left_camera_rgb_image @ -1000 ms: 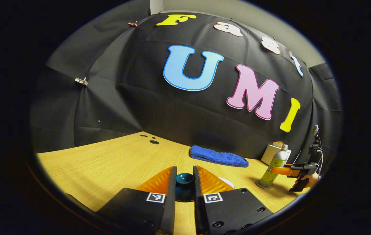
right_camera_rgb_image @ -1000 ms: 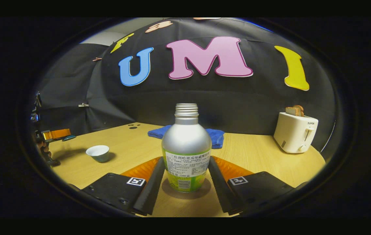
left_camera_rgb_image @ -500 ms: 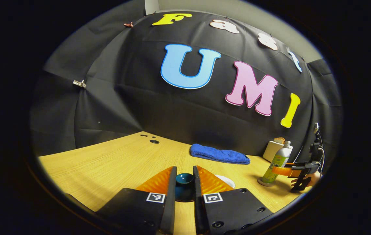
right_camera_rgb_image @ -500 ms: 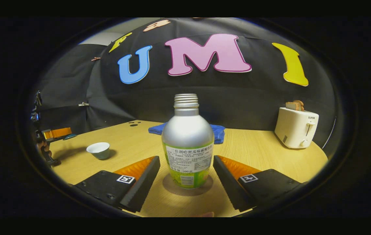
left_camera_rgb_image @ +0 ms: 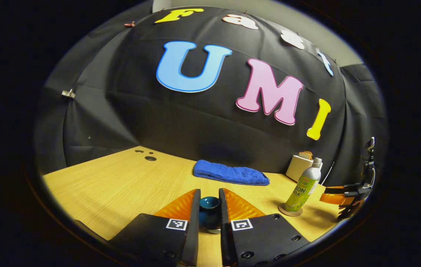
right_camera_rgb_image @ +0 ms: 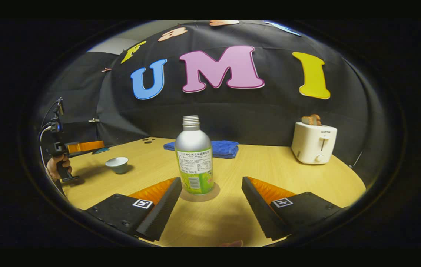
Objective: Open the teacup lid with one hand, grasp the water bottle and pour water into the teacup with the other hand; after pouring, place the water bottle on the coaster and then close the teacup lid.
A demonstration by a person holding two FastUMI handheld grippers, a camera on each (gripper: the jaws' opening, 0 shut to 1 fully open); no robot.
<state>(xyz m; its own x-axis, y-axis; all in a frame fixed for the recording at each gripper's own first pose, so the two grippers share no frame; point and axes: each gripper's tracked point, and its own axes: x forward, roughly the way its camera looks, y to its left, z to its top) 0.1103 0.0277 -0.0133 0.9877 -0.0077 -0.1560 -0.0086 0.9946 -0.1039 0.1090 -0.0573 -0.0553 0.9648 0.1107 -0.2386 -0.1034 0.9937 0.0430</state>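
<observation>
1. Far left in the right gripper view: left gripper (right_camera_rgb_image: 84, 147) gripped by a hand (right_camera_rgb_image: 55, 165), pinching the teacup lid (right_camera_rgb_image: 100, 150) above the table (right_camera_rgb_image: 269, 174).
2. Just right of it: open teacup (right_camera_rgb_image: 118, 164), uncovered.
3. Centre: water bottle (right_camera_rgb_image: 194, 157) upright on the coaster (right_camera_rgb_image: 210, 194), uncapped.
4. Below: right gripper (right_camera_rgb_image: 210, 200) spread wide, both fingers (right_camera_rgb_image: 160, 211) clear of the bottle.
5. Behind: blue towel (right_camera_rgb_image: 221, 147).
6. Far right: toaster (right_camera_rgb_image: 314, 142) holding 2 slices.
</observation>
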